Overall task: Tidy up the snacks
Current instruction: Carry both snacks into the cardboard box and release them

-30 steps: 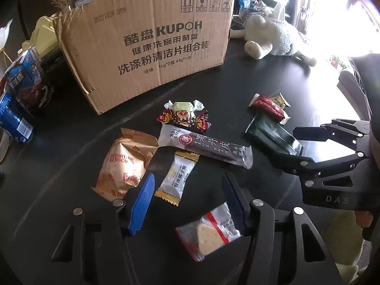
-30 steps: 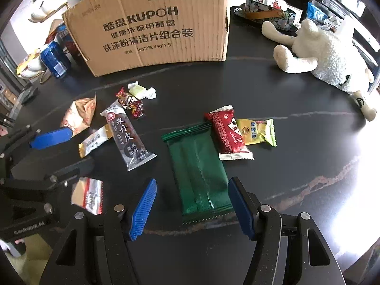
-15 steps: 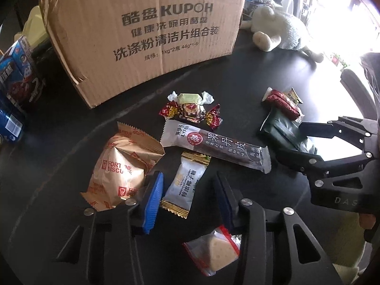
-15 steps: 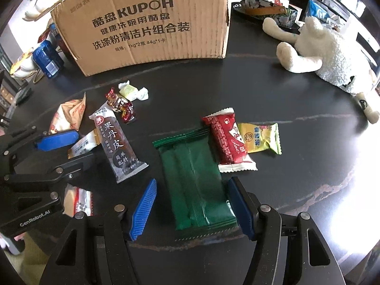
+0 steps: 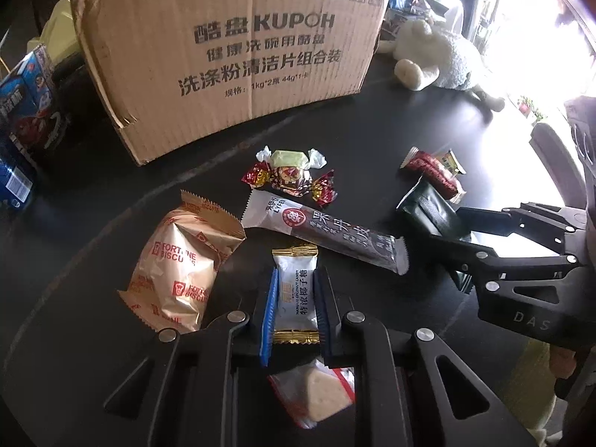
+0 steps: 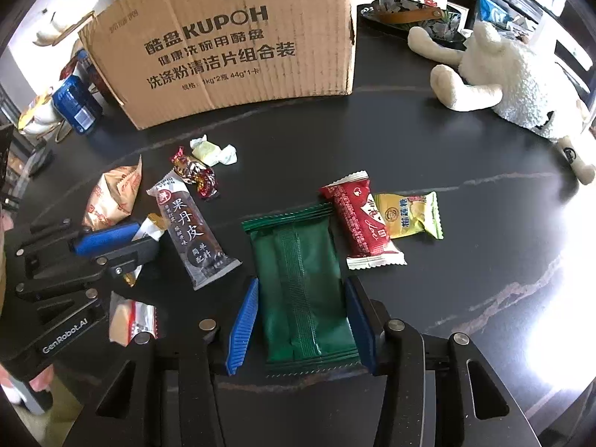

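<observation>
From the left wrist camera, the left gripper (image 5: 296,307) has its blue pads squeezed tight on a small white candy (image 5: 297,294) with gold ends, which lies flat on the dark worktop (image 5: 111,193). The pads hold it by its two long sides, near the middle. This candy looks light and a bit hard inside, but the wrapper is shiny and may slip, so the middle looks like the best place to hold. Just ahead of this gripper lies a long brown fruit bar (image 5: 324,234), and to its left a puffy fortune biscuit bag (image 5: 182,268) that would likely crush easily. Under the gripper is a clear-wrapped cracker (image 5: 316,395). Far ahead stands the big cardboard box (image 5: 231,48), probably where snacks go. From the right wrist camera, the right gripper (image 6: 300,326) is closing its jaws around a flat green packet (image 6: 301,287), which sits between the pads. The left pad is not touching it yet; the right pad looks about at its edge. The packet seems thin, soft and bendy, so it may droop if lifted, and holding it across its width near the middle seems wise. Ahead and to the right lie a red packet (image 6: 359,223) and a yellow packet (image 6: 409,214), touching each other.
</observation>
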A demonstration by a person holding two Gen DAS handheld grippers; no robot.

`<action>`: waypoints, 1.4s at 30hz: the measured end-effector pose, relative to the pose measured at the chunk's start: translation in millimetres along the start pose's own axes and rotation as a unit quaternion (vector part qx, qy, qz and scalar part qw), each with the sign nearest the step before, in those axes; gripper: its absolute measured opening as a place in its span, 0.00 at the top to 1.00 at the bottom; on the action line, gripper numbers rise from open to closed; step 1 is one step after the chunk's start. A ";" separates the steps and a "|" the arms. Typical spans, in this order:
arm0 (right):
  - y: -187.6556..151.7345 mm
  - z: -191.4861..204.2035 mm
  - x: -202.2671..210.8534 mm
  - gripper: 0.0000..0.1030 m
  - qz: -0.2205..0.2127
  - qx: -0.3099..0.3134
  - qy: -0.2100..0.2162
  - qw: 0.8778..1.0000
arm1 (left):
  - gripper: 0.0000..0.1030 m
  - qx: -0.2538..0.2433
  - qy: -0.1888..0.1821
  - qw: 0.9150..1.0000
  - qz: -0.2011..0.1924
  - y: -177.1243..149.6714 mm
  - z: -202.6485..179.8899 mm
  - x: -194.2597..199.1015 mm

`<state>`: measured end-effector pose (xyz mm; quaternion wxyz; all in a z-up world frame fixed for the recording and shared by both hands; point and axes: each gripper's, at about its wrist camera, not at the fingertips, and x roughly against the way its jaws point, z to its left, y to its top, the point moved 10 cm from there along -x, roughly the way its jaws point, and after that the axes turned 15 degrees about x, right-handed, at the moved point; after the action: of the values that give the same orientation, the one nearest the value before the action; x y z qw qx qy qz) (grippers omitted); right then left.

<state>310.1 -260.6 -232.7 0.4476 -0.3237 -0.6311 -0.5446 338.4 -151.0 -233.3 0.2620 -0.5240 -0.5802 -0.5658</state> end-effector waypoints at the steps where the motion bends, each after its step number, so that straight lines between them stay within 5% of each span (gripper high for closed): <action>1: 0.2 0.2 2.2 0.54 -0.003 -0.002 0.000 1.000 | 0.81 0.001 -0.003 1.000 -0.001 -0.4 -1.0 2.4; 18: 13.6 12.5 57.3 0.54 -0.066 0.004 -0.007 0.998 | 0.81 0.014 -0.019 0.998 -0.067 9.4 -8.1 67.6; 42: 90.5 32.6 150.8 0.54 -0.176 0.017 -0.003 0.984 | 0.81 0.014 -0.033 0.985 -0.170 75.6 -18.7 167.2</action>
<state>325.6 -222.8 -58.6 0.3481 -0.2014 -0.6891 -0.6028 348.9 -130.6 -50.2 0.1499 -0.4326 -0.6769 -0.5764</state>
